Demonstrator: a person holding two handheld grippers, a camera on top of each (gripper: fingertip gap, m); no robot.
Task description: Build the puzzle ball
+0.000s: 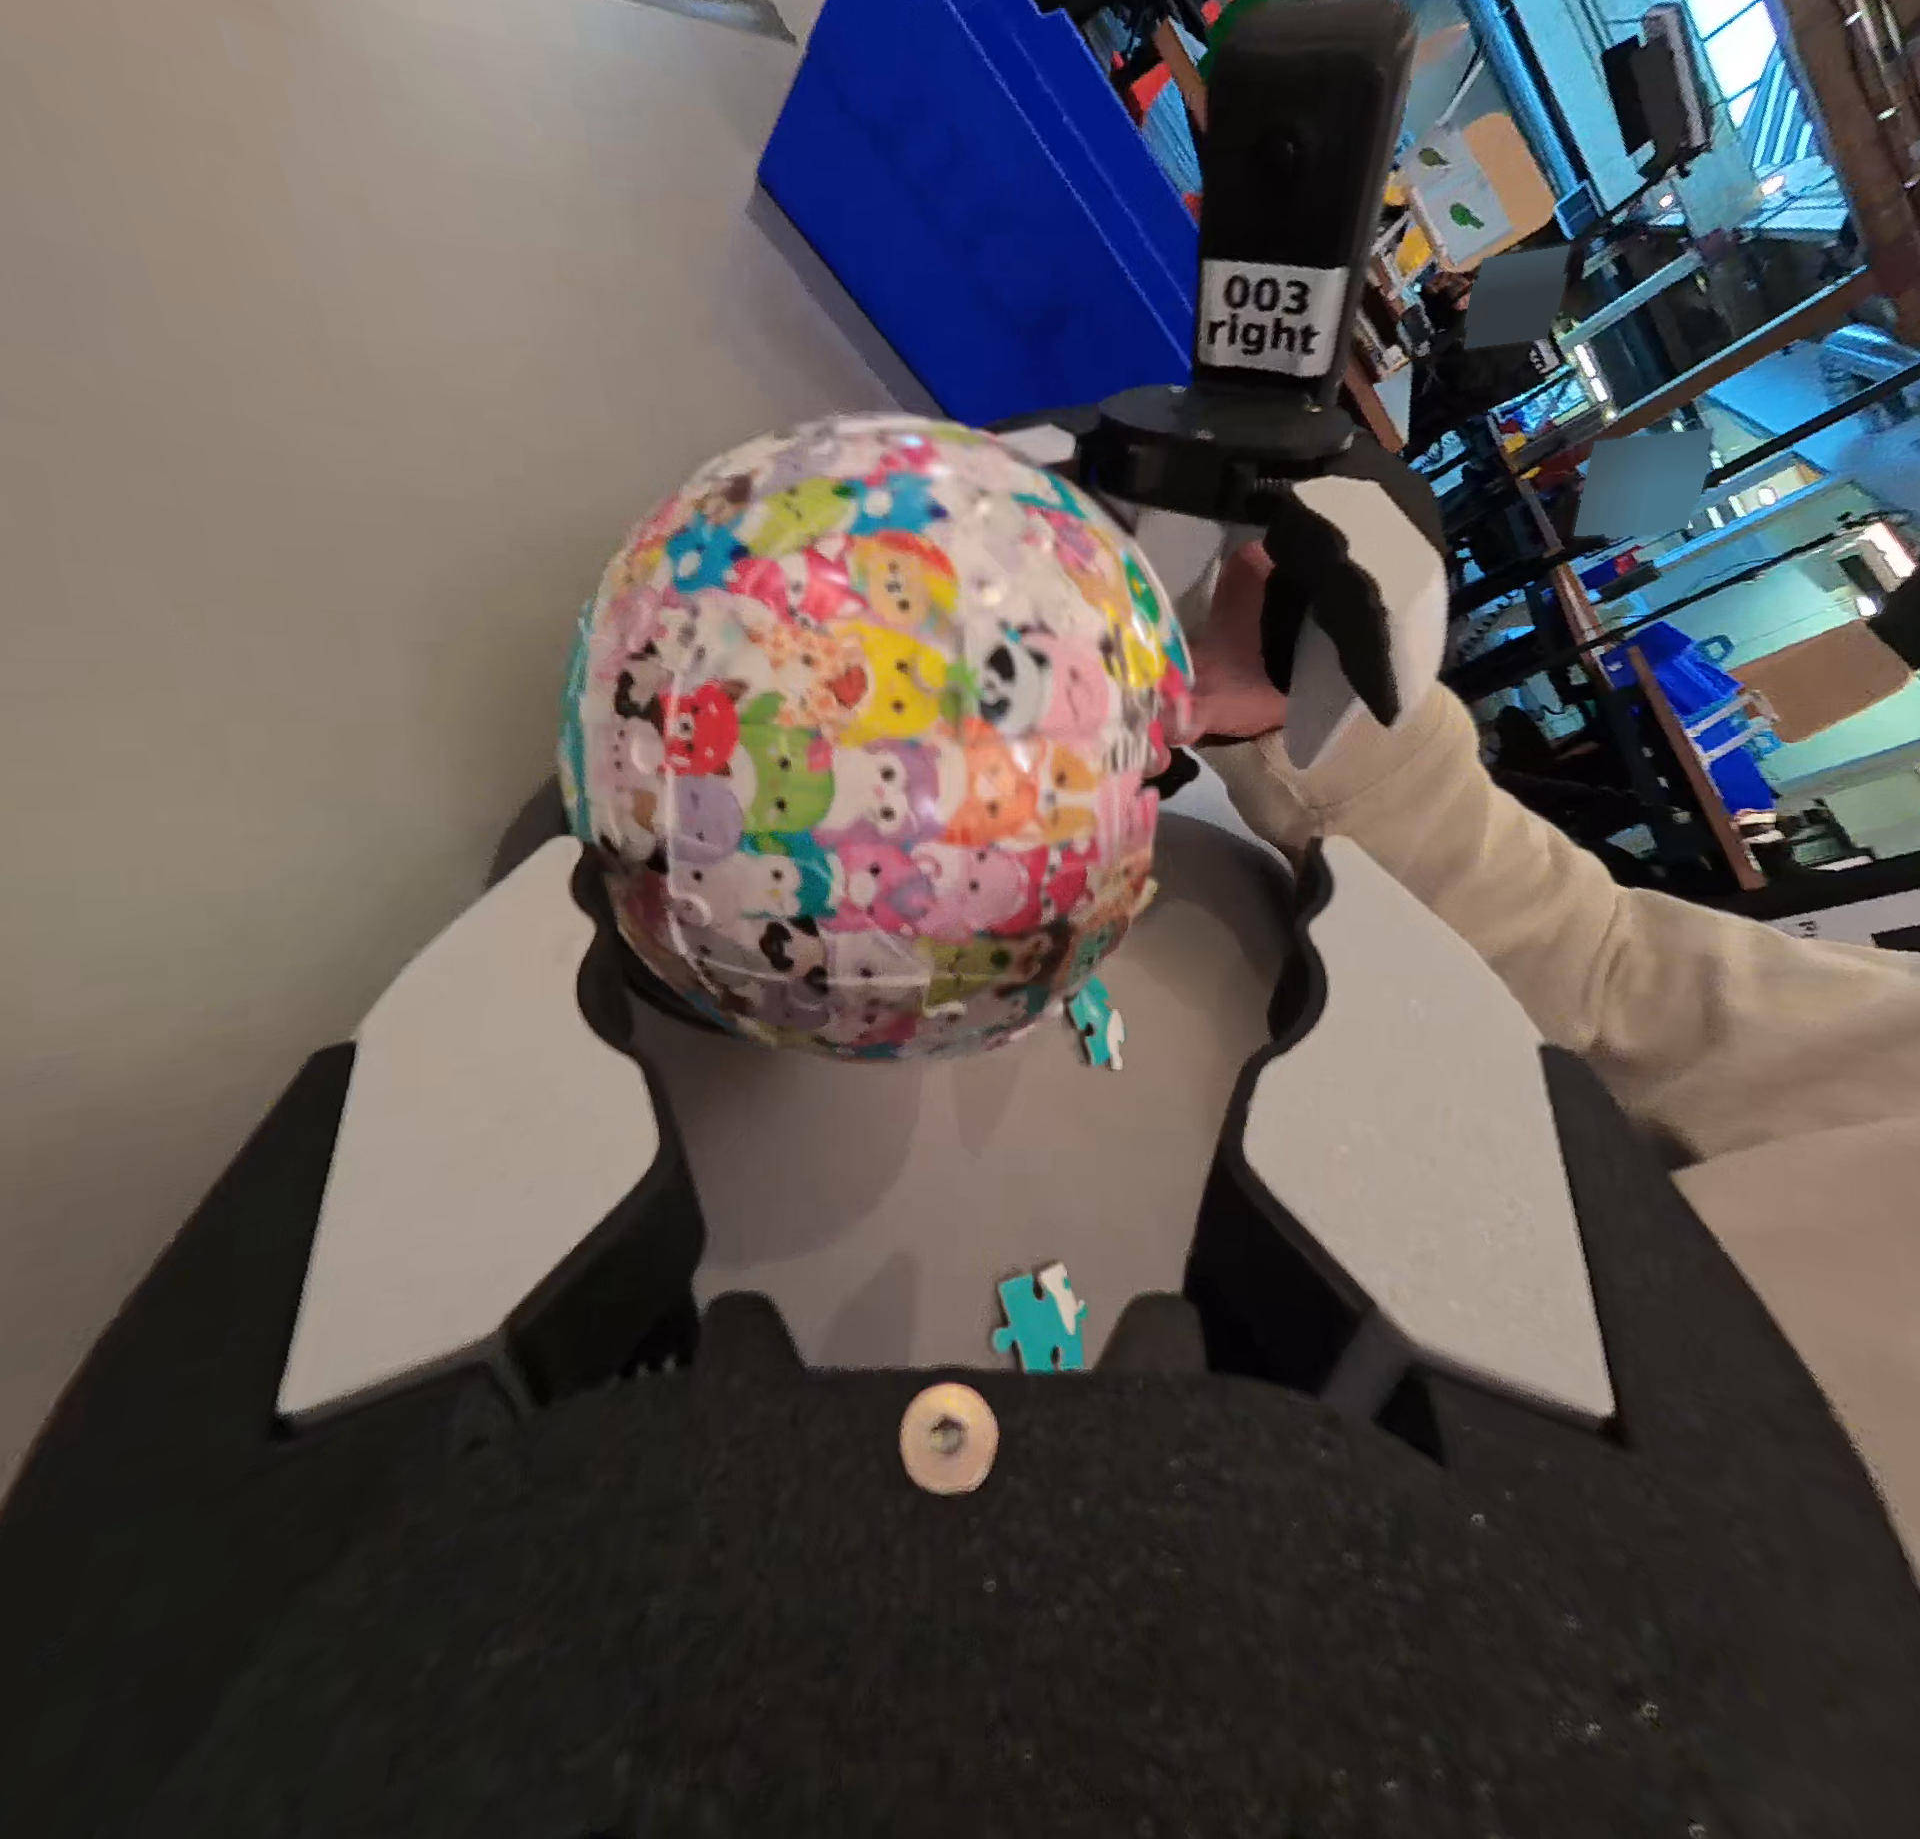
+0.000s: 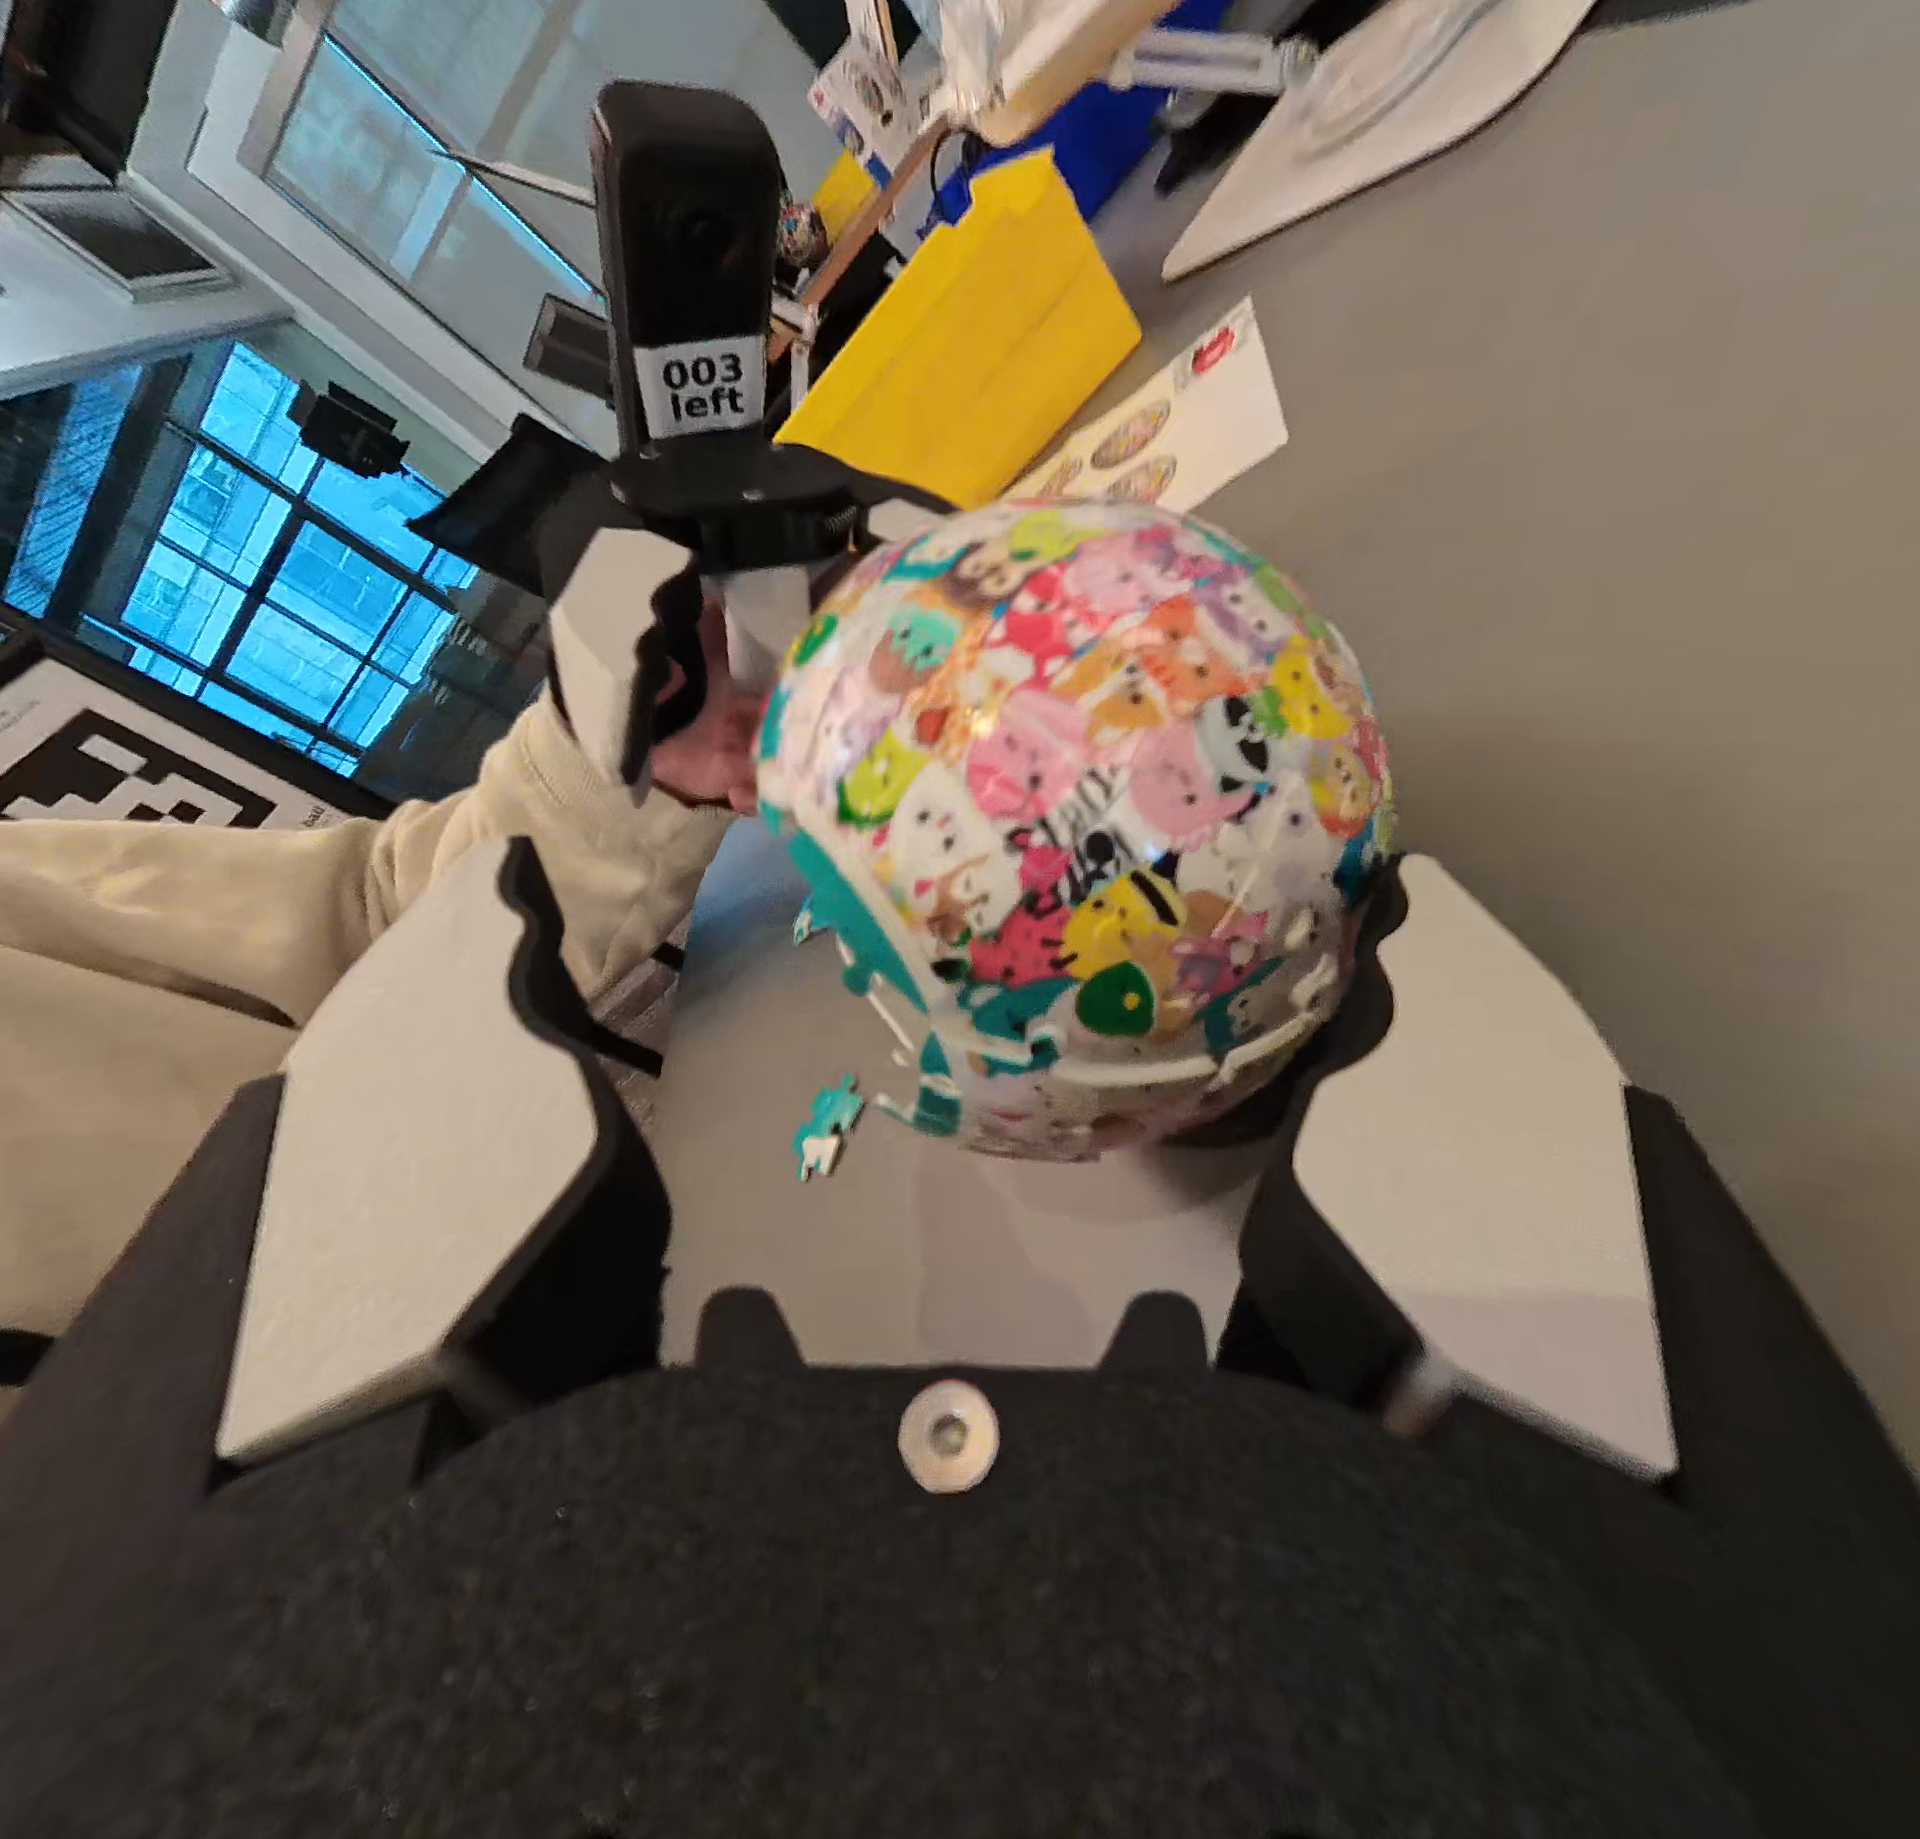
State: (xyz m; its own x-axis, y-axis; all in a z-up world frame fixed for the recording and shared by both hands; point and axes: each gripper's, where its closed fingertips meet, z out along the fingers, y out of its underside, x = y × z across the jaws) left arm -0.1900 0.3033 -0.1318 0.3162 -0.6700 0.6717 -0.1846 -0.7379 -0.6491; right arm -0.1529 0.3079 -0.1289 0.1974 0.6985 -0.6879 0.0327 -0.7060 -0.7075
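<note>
Glossy puzzle ball (image 1: 868, 740) between both grippers
Left gripper (image 1: 940, 916) and right gripper (image 2: 951, 958) spread wide; loose teal piece (image 1: 1042, 1320) flat on the grey table (image 1: 312, 439).

Puzzle ball (image 1: 873, 740) fills the gap between both grippers.

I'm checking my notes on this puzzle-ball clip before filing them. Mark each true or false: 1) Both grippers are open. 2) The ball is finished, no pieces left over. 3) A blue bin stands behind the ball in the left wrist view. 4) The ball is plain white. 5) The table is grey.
1) True: the left gripper and the right gripper both have their jaws wide apart.
2) False: loose teal pieces lie on the table, and the ball shows a gap at its lower edge.
3) True: the blue bin is there.
4) False: it is covered in many-coloured cartoon animals.
5) True: the table is grey.
</note>
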